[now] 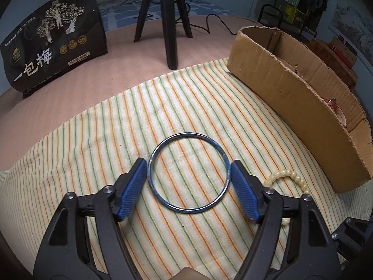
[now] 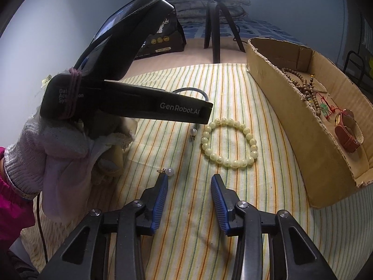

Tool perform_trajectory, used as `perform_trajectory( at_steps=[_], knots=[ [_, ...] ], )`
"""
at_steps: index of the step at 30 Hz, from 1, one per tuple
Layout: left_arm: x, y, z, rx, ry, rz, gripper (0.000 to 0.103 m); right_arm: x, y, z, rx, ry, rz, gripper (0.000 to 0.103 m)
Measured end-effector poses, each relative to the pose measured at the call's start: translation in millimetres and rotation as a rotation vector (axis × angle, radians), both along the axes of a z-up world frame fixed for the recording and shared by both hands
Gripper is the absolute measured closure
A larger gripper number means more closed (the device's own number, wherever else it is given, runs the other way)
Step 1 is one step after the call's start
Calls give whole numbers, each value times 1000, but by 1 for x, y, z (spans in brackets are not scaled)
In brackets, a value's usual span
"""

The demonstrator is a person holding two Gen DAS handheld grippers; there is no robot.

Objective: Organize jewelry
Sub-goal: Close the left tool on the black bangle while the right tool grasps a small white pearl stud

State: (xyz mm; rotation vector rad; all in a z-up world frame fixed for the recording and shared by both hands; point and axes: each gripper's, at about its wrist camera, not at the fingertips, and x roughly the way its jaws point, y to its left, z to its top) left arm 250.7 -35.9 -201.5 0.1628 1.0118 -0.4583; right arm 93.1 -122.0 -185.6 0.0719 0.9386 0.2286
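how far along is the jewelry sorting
Done: the cardboard box already holds brown wooden beads, a red-strap watch and small red-cord pieces. In hand: the left gripper is open around the blue bangle, its pads at the rim, not yet lifted. Left: the cream bead bracelet and two small pearl earrings lie on the striped cloth; the right gripper is open and empty.
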Motion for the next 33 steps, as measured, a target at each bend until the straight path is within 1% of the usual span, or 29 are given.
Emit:
perform_trajectory(
  at_steps=[3, 7, 12, 15, 17, 19, 26, 33],
  knots=[
    [3, 5, 0, -20, 8, 7, 29, 1, 3, 1, 7, -1, 14, 66],
    [3, 8, 0, -19, 2, 5, 29, 3, 12, 0, 5, -1, 49, 68],
    [2, 14, 1, -32, 7, 9, 29, 5, 24, -3, -28, -5, 76, 70],
    [3, 18, 2, -46, 14, 17, 29, 5, 30, -3, -54, -10, 93, 77],
    [4, 22, 3, -62, 22, 29, 29, 4, 32, -3, -68, -14, 101, 88],
    [3, 27, 5, -71, 26, 41, 29, 3, 33, -3, -80, -19, 105, 94],
    [-3, 43, 12, -85, 32, 86, 30, -1, 25, 2, -47, -17, 97, 95],
    [-17, 49, 30, -60, -14, 87, 30, -7, 15, 16, -54, -46, 99, 95]
  ],
)
